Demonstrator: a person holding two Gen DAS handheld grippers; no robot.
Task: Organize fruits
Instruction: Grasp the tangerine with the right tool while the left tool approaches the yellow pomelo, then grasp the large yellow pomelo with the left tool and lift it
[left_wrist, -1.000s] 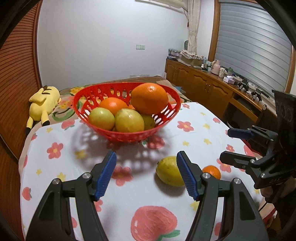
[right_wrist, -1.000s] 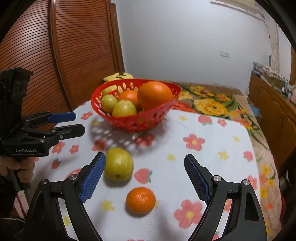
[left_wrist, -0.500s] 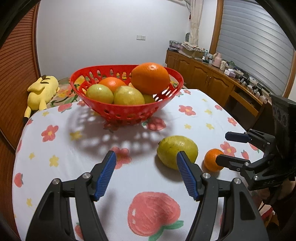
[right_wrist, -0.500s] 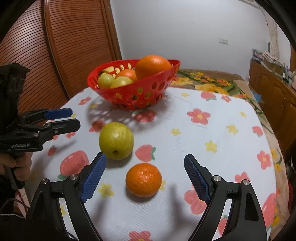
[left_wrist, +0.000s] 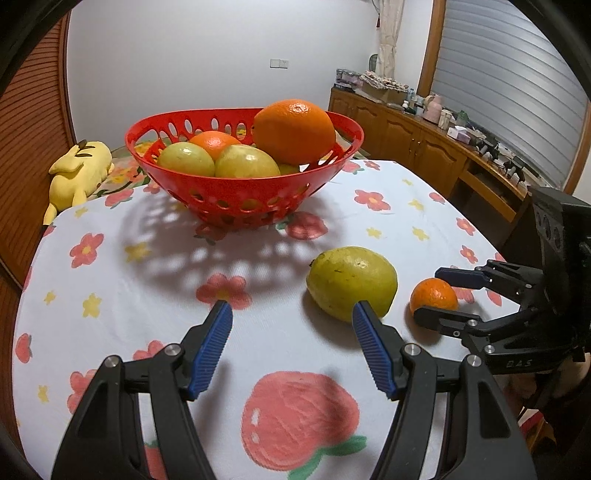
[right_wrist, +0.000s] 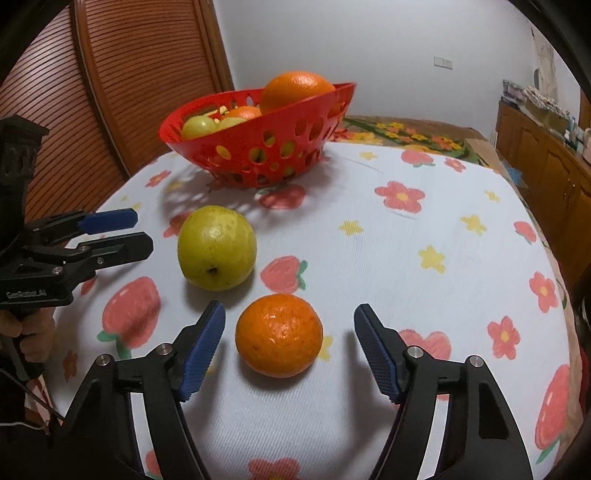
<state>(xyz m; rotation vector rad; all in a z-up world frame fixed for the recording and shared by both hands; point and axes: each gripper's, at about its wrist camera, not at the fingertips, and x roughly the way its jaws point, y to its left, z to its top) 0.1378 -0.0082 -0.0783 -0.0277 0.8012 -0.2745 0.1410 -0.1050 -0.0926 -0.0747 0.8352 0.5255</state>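
Observation:
A red basket (left_wrist: 243, 201) (right_wrist: 258, 147) holds several yellow-green fruits and oranges, a large orange (left_wrist: 294, 131) on top. On the flowered tablecloth lie a yellow-green fruit (left_wrist: 352, 282) (right_wrist: 217, 247) and a small orange (left_wrist: 434, 294) (right_wrist: 279, 339). My left gripper (left_wrist: 291, 314) is open and empty, its right fingertip just in front of the yellow-green fruit. My right gripper (right_wrist: 290, 314) is open, low over the table, with the small orange between its fingers, not touching. Each gripper also shows in the other's view: the left (right_wrist: 122, 232), the right (left_wrist: 439, 295).
The round table (right_wrist: 424, 240) has a white cloth with flowers and strawberries. A yellow plush toy (left_wrist: 79, 171) lies beyond the table's far left edge. Wooden cabinets (left_wrist: 424, 144) with clutter stand at the right. A brown slatted door (right_wrist: 92, 92) is behind.
Both grippers have moved lower and closer to the loose fruits. The right gripper's fingers now flank the small orange. The left gripper has come up to the yellow-green fruit.

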